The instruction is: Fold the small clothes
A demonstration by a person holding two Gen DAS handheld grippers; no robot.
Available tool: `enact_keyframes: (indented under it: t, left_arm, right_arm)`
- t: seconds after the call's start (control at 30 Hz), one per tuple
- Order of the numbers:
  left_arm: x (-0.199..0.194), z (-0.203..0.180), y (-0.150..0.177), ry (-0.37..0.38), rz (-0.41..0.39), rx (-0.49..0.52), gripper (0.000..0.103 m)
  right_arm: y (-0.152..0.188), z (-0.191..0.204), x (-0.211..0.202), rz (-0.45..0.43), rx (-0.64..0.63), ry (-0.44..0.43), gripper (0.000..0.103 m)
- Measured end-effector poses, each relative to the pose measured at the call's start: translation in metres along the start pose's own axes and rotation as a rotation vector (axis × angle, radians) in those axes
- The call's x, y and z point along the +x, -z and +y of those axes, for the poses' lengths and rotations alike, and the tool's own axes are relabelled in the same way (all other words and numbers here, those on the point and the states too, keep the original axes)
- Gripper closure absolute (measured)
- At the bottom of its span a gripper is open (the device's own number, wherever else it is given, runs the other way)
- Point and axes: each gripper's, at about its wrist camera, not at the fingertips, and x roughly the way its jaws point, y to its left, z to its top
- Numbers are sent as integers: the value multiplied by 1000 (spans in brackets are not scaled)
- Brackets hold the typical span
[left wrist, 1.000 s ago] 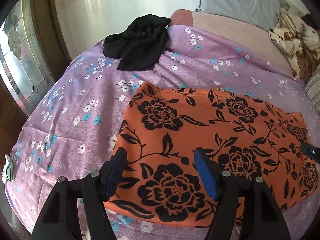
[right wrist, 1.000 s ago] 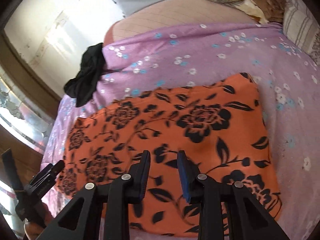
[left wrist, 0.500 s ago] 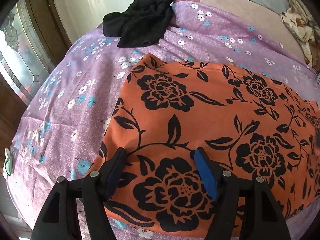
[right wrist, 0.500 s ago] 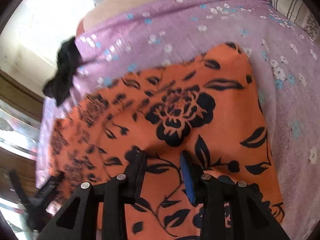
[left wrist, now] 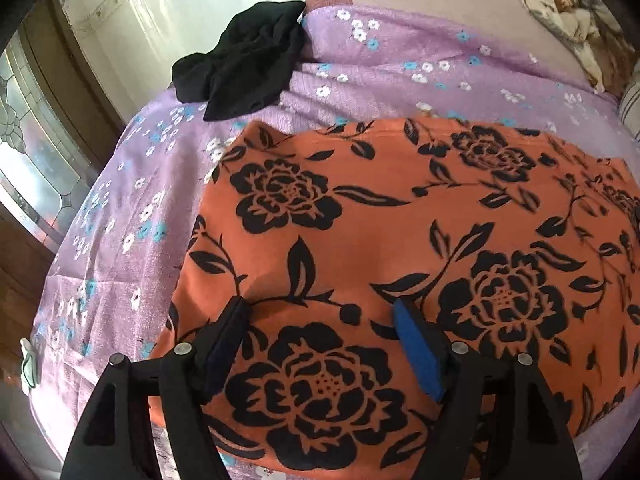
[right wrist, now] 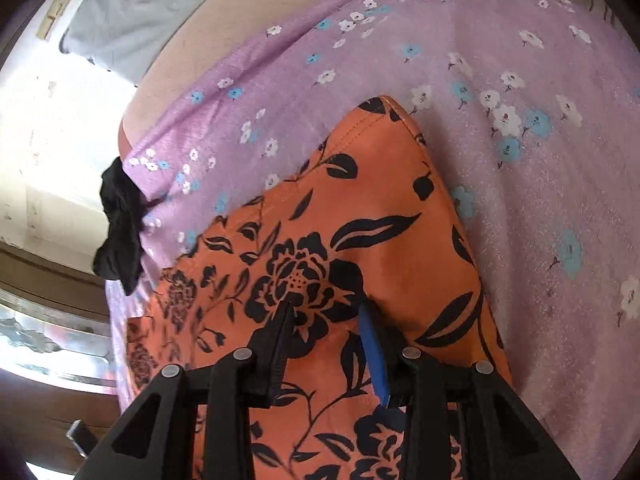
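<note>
Because both sets of fingers are spread apart and holding nothing, the left gripper (left wrist: 318,314) and right gripper (right wrist: 326,306) could pinch only the top layer of the orange flowered cloth (left wrist: 400,248). It lies flat on the purple bed sheet (left wrist: 400,68), so they might grab the sheet too. Then the fold would come out crooked near the black cloth (left wrist: 248,64) far on the left.

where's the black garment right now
The black garment lies bunched at the far left edge of the purple sheet in the left wrist view, beyond the orange floral cloth and apart from it.
</note>
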Motion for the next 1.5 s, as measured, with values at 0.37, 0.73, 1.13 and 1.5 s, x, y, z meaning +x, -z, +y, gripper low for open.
enact_keyframes:
  t: [0.37, 0.73, 1.13, 1.5]
  left_arm:
    - [2, -1, 2, 67, 1, -29, 28]
    - [2, 0, -1, 65, 3, -30, 28]
    - [5, -1, 1, 56, 4, -26, 27]
    - [9, -1, 2, 52, 9, -25, 24]
  right_arm:
    - [1, 10, 9, -20, -57, 78, 37]
    - [9, 24, -1, -67, -129, 90, 37]
    - [27, 64, -22, -155, -277, -77, 37]
    - [68, 85, 42, 72, -437, 82, 41]
